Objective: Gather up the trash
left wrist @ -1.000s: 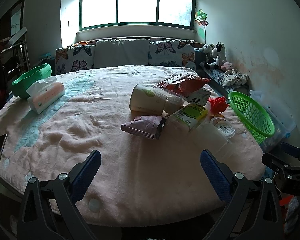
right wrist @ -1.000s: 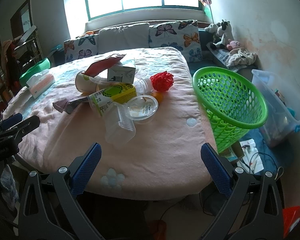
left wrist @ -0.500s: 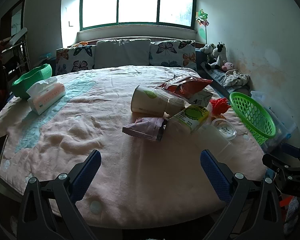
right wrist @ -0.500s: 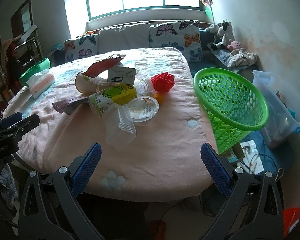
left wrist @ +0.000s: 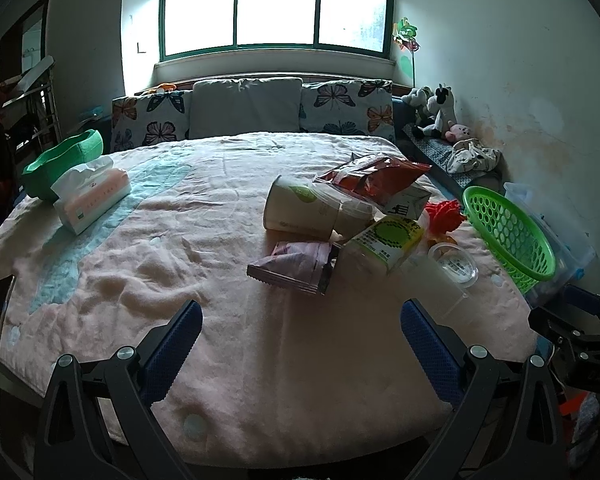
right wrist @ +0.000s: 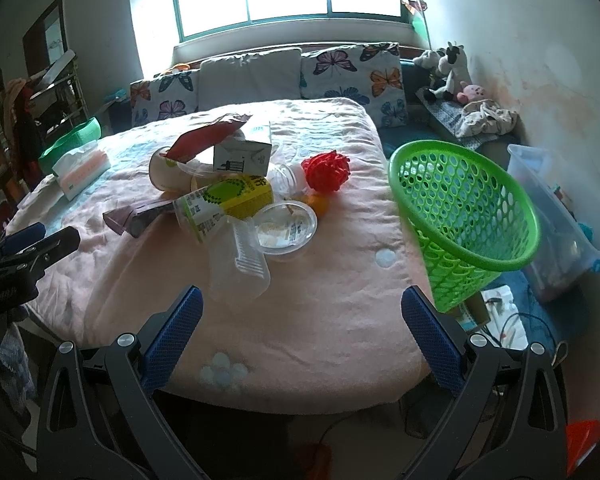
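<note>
Left wrist view: the left claw (left wrist: 300, 334) hangs wide and empty over the bed's near edge, having crept slightly closer to the trash pile (left wrist: 340, 224) near the right edge.

Right wrist view: the right claw (right wrist: 300, 320), also wide and empty, has barely shifted; the green basket (right wrist: 466, 216) waits just off the bed's right edge. Nothing collected yet.

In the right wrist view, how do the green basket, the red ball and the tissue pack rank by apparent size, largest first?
1. green basket, clearly largest, though it is also nearest the camera.
2. tissue pack.
3. red ball.
The last two look close, and the pack lies farther away, so their real order is unsure.
</note>
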The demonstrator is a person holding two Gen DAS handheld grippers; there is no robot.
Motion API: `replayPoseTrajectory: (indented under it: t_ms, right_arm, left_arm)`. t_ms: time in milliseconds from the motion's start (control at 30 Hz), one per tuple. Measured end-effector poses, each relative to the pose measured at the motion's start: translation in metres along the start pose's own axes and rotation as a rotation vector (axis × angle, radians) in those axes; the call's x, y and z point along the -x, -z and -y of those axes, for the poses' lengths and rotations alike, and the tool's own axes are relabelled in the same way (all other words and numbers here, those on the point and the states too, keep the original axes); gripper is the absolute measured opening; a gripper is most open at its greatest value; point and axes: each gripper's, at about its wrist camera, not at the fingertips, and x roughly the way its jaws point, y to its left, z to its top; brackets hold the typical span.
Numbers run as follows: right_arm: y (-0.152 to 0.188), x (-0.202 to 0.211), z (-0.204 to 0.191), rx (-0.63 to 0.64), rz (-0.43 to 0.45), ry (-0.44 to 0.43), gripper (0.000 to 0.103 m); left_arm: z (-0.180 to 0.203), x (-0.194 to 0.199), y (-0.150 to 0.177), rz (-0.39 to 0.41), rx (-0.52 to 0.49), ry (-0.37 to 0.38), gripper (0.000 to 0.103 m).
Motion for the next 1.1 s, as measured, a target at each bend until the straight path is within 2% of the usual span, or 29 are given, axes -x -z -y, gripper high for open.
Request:
replayPoseTrajectory:
  t_ms: [567, 800, 1100]
  right_arm:
    - [-0.020, -0.021, -0.006, 0.042, 0.000, -0.035, 0.098]
    - [-0.046, -0.031, -0.021, 0.083, 0.021, -0.099, 0.096]
    - [-0.090, -0.057, -0.025, 0.046, 0.015, -0.198, 0.089]
  left_arm:
    - [-0.016, -0.016, -0.021, -0.009, 0.011, -0.021, 0.096]
    - [-0.024, -0.026, -0.022, -0.028, 0.021, -0.024, 0.096]
    - [-0.035, -0.036, -0.023, -0.042, 0.031, -0.028, 0.096]
